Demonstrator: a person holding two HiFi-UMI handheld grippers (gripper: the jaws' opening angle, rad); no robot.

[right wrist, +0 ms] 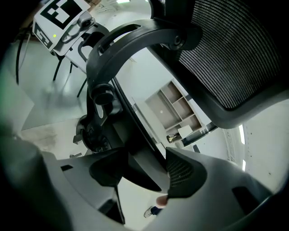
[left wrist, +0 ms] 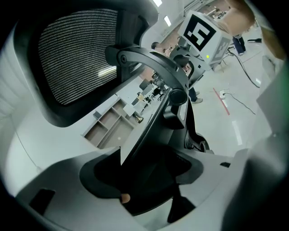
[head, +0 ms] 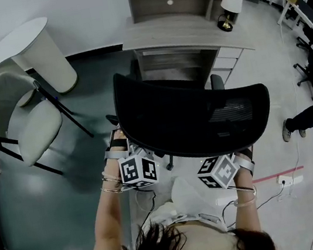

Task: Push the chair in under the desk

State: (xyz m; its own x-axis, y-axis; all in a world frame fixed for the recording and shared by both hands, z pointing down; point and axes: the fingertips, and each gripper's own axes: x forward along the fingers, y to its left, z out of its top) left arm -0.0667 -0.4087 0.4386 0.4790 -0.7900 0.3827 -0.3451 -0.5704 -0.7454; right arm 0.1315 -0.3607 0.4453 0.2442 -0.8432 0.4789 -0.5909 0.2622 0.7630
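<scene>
At your far left a white armchair (head: 24,114) stands well apart from the work. Your left gripper (left wrist: 144,176) is clamped on the lower left edge of the black mesh chair (head: 191,118). The chair stands near the front of the desk (head: 171,33) with its back toward you. Your right gripper (right wrist: 144,169) is likewise closed on the back's frame at the right. A lamp (head: 230,7) stands on the desk's right end.

Cool, even overhead light; fisheye-bent edges, dark corners, close fingers (right wrist: 187,173) softly blurred.
</scene>
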